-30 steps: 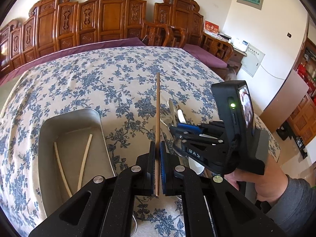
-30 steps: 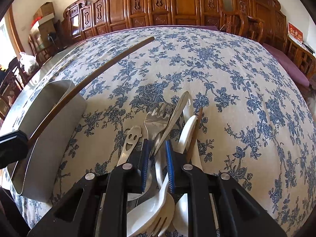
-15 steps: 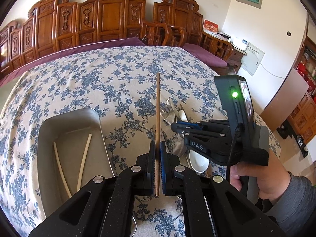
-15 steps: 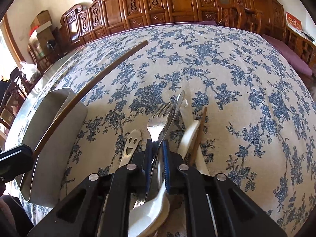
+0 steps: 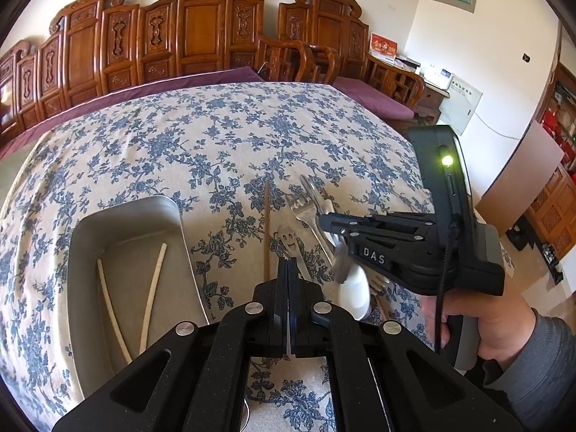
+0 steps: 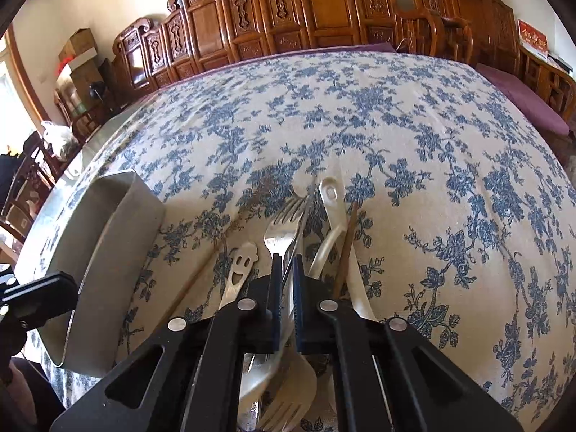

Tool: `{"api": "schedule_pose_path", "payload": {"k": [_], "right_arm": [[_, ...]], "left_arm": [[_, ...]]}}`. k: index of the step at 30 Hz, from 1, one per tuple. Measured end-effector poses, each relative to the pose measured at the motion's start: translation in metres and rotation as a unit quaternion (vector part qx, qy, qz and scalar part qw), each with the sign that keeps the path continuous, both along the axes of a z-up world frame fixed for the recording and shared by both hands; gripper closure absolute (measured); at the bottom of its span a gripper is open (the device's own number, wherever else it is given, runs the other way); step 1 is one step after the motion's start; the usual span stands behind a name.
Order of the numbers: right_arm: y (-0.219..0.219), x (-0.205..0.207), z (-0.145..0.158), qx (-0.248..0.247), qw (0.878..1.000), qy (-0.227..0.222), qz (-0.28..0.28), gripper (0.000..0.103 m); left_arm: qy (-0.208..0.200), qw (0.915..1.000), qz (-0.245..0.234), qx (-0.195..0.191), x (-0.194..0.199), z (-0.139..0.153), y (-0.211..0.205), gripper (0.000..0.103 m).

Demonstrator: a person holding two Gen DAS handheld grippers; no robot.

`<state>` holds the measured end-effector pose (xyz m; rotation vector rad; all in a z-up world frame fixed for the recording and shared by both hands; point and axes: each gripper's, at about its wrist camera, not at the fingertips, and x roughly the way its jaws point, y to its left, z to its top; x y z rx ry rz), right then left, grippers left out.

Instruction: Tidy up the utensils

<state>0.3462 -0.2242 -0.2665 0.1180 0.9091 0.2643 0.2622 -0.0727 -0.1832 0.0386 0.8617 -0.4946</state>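
The left gripper's point(image 5: 288, 262) fingers are pressed flat together with nothing seen between them. Just to their left a brown chopstick point(image 5: 266, 223) lies on the cloth, pointing away from the camera, its near end running under the gripper body.

The right gripper's point(image 6: 287, 262) fingers have just been closing and now clamp a thin metal utensil point(image 6: 306, 208) by its shaft. Its far end points away over the pile; its near end is blurred, so I cannot tell what kind it is. In the left wrist view the right gripper reaches in from the right, held by a hand point(image 5: 496, 324) in a grey sleeve point(image 5: 547, 370).

Around those fingers lies the heap of utensils. A metal fork point(image 6: 284, 230) is just left of the clamped shaft, and a metal handle with a cut-out smiling face point(image 6: 241, 262) lies left of that. A white plastic spoon point(image 6: 329, 194) lies to the right, with a second brown stick point(image 6: 345, 248) beside it. A white plastic fork point(image 6: 284, 406) shows below the gripper.

Further left a metal tray point(image 5: 126, 216) sits on the surface, holding two pale chopsticks point(image 5: 153, 295) that spread in a V. The surface wears a blue-flowered tablecloth point(image 5: 216, 136), and carved wooden chairs point(image 5: 201, 28) line the far wall.
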Motion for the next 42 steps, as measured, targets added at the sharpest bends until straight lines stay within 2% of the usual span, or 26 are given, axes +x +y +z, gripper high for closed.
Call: {"api": "schedule_pose_path", "payload": {"k": [9,13,17,21,25,31,38,42], "right_arm": [[-0.006,-0.006,0.011,0.011,1.000,-0.016,0.002,0.101],[-0.015,-0.009,0.018,0.038,0.999,-0.024,0.000,0.101],[-0.024,-0.013,0.024,0.045,0.998,-0.034,-0.002,0.101],[-0.032,-0.015,0.024,0.051,0.998,-0.033,-0.004,0.101],[-0.037,-0.017,0.025,0.059,0.998,-0.033,-0.004,0.101],[-0.038,-0.021,0.031,0.069,0.997,-0.042,0.003,0.101],[-0.041,-0.023,0.035,0.080,0.996,-0.045,0.007,0.101],[-0.039,-0.024,0.035,0.081,0.996,-0.044,0.011,0.101]], "left_arm": [[0.005,1.0000,0.004,0.003,0.004,-0.003,0.004,0.103],[0.016,0.9997,0.006,0.016,0.008,-0.006,0.002,0.103],[0.024,0.9993,0.003,0.029,0.015,-0.008,-0.006,0.103],[0.042,0.9968,-0.004,0.068,0.025,-0.019,-0.021,0.100],[0.059,0.9909,0.001,0.121,0.039,-0.036,-0.033,0.097],[0.084,0.9825,-0.003,0.166,0.053,-0.055,-0.042,0.095],[0.104,0.9767,-0.002,0.188,0.060,-0.067,-0.048,0.095],[0.100,0.9782,-0.004,0.182,0.059,-0.067,-0.047,0.099]]}}
